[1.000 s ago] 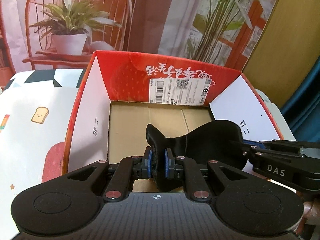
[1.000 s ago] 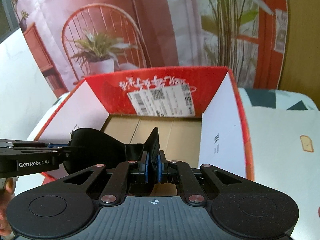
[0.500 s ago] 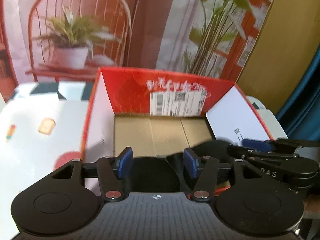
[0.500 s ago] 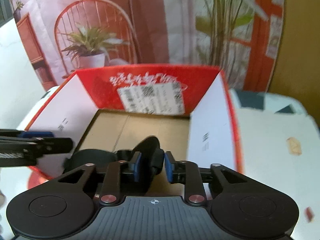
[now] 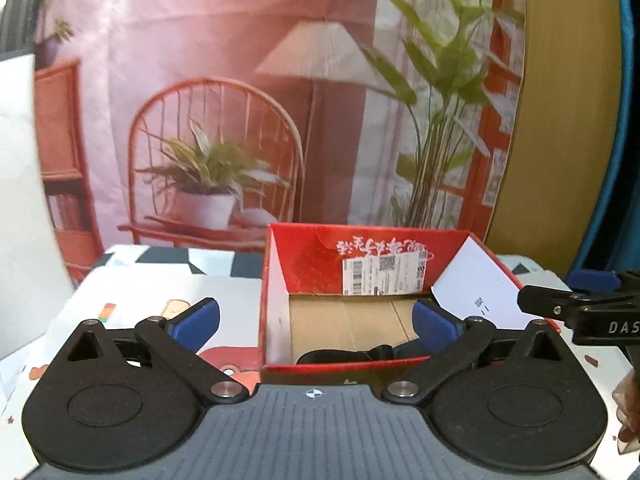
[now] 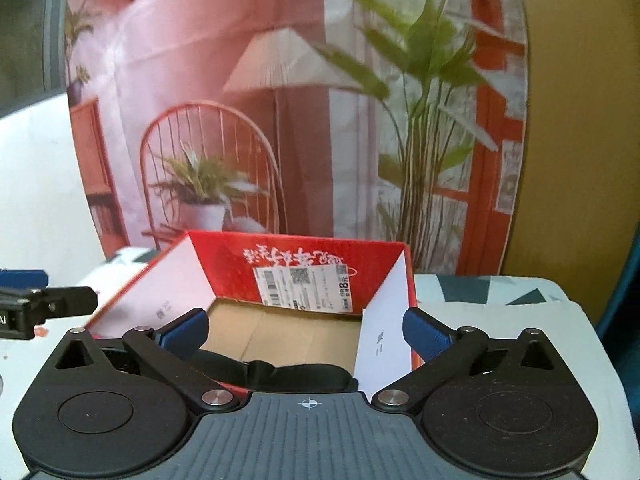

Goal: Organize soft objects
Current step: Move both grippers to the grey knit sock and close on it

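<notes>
1 box, 1 black garment

Lit evenly and fairly brightly in both wrist views, with a warm pink-red cast off the printed backdrop. Soft throughout, slightly smeared on the backdrop's leaves and chair. Bent strongly by the fisheye, with dark vignetting in the upper corners and straight lines bowed near the edges. Shaded inside the red box, darkest along its near wall. Washed out at the tablecloth's right edge.
</notes>
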`<move>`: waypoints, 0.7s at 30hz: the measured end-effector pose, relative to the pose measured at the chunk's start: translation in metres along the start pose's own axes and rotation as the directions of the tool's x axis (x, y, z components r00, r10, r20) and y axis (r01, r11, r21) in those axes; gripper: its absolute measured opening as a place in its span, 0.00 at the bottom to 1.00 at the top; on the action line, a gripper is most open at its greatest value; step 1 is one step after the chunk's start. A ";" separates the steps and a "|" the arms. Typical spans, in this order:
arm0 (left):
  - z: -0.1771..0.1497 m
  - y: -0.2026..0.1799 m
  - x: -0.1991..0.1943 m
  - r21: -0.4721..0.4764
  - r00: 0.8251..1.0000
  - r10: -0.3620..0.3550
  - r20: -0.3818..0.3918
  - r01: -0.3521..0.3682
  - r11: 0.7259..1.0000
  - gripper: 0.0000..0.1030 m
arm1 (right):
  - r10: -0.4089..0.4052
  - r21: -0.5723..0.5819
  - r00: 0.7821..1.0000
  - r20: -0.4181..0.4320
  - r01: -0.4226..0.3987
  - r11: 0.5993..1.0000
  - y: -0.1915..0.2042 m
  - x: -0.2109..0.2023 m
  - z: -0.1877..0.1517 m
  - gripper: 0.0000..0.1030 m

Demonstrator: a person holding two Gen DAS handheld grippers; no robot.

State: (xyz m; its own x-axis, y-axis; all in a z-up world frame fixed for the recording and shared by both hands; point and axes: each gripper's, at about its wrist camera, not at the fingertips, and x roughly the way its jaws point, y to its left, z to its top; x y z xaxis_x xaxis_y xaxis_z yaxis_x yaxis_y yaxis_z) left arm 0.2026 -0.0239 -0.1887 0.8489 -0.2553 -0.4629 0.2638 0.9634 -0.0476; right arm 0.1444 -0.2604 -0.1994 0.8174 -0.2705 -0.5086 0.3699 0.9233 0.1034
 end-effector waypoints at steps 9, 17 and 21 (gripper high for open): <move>-0.039 0.010 -0.031 -0.031 0.999 0.031 0.034 -0.029 0.999 1.00 | 0.016 0.068 0.997 0.071 -0.021 0.997 0.012 -0.045 -0.034 1.00; -0.078 0.016 -0.028 -0.036 0.993 0.098 -0.070 -0.100 0.994 1.00 | -0.041 0.063 0.997 0.064 0.037 0.997 0.017 -0.058 -0.083 0.92; -0.089 0.028 -0.026 -0.095 0.992 0.088 -0.093 -0.097 0.991 1.00 | -0.025 0.095 1.000 0.018 0.023 0.995 0.012 -0.053 -0.100 0.78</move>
State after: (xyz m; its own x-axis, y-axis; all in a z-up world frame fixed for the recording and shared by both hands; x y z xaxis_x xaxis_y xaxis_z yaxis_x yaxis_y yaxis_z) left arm 0.1472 0.0174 -0.2573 0.8225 -0.1607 -0.5456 0.1354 0.9870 -0.0867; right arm 0.0614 -0.2080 -0.2568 0.8160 -0.2982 -0.4952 0.4289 0.8867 0.1728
